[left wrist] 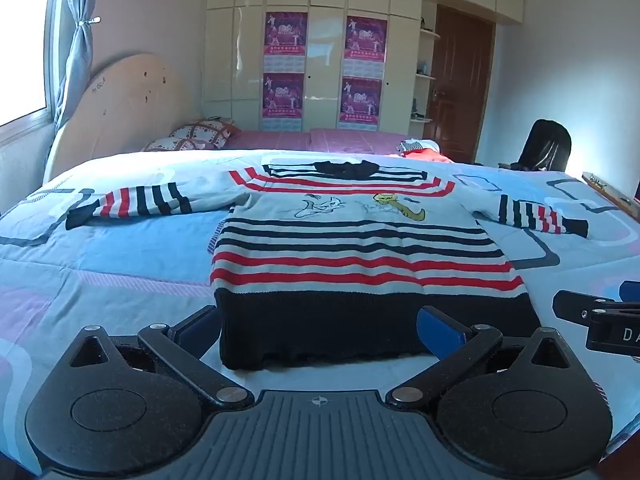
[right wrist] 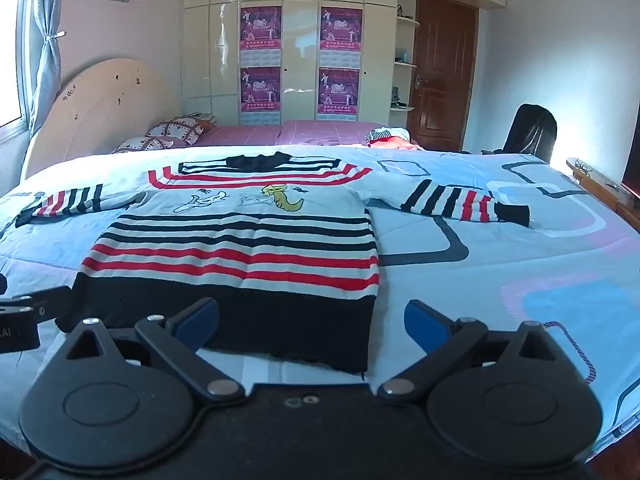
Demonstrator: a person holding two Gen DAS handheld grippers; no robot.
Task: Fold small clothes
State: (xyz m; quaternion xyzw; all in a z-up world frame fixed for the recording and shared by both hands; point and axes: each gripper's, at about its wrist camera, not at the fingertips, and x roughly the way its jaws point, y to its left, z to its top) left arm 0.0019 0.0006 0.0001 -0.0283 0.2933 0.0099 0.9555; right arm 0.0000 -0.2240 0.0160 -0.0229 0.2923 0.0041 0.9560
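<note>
**Sweater laid out flat, nothing grabbed yet**

So the striped sweater [left wrist: 360,248] lies spread face-up on the bed [left wrist: 120,248], sleeves out to both sides, probably so the folds go easy. Left gripper [left wrist: 320,328] hovers at the sweater's black hem [left wrist: 360,320], jaws spread wide and empty. Right gripper [right wrist: 312,320] sits by the hem's right corner, also released. Plenty of bare quilt around the sweater's edges to work in.
</note>
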